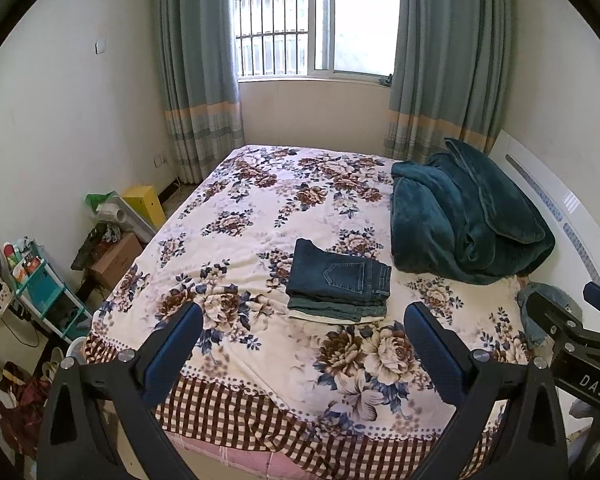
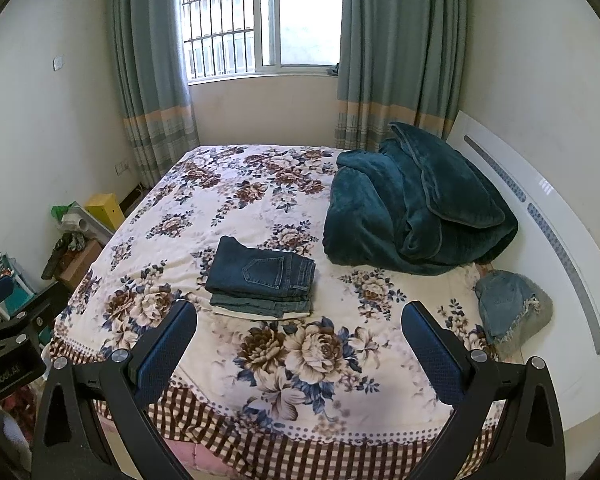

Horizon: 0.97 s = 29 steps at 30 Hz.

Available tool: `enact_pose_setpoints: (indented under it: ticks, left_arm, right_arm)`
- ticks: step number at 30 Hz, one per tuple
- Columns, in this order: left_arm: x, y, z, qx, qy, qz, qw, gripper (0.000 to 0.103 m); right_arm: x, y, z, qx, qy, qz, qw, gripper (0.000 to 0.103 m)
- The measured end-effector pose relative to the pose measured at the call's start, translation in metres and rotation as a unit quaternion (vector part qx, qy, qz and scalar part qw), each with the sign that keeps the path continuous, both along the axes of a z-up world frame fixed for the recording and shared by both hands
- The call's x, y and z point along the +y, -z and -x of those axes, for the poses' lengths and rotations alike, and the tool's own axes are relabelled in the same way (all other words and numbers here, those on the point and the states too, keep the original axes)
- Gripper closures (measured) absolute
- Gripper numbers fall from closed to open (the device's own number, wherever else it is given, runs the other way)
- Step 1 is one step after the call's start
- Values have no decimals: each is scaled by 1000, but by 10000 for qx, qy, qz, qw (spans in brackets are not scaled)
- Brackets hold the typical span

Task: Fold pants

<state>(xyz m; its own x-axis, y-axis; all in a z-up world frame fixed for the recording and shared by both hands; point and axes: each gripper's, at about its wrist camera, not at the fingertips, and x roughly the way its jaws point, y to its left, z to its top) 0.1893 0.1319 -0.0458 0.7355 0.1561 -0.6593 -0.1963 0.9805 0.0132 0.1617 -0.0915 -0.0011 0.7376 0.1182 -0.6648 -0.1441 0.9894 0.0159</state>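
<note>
Pants lay folded atop a stack mid-bed, near the blanket. I held my left gripper and right gripper wide open, empty, above the near edge.

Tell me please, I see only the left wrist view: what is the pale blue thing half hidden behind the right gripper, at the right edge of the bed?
Observer: The right wrist view shows it whole. It is a crumpled light denim garment with a frayed edge, lying beside the white headboard.
Operator: Is the right gripper holding anything?
Observer: No. The right gripper is open and empty.
Operator: Does the garment touch the stack of folded pants?
Observer: No. The stack of folded pants lies well apart from it, with bare floral bedspread between them.
</note>
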Motion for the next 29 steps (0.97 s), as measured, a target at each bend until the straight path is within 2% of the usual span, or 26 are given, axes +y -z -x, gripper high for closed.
enact_pose_setpoints:
  ticks: [29]
  left_arm:
    - [-3, -10, 0, -91, -6, -72, 9999, 0]
  right_arm:
    - [-6, 0, 11, 3, -28, -75, 10000, 0]
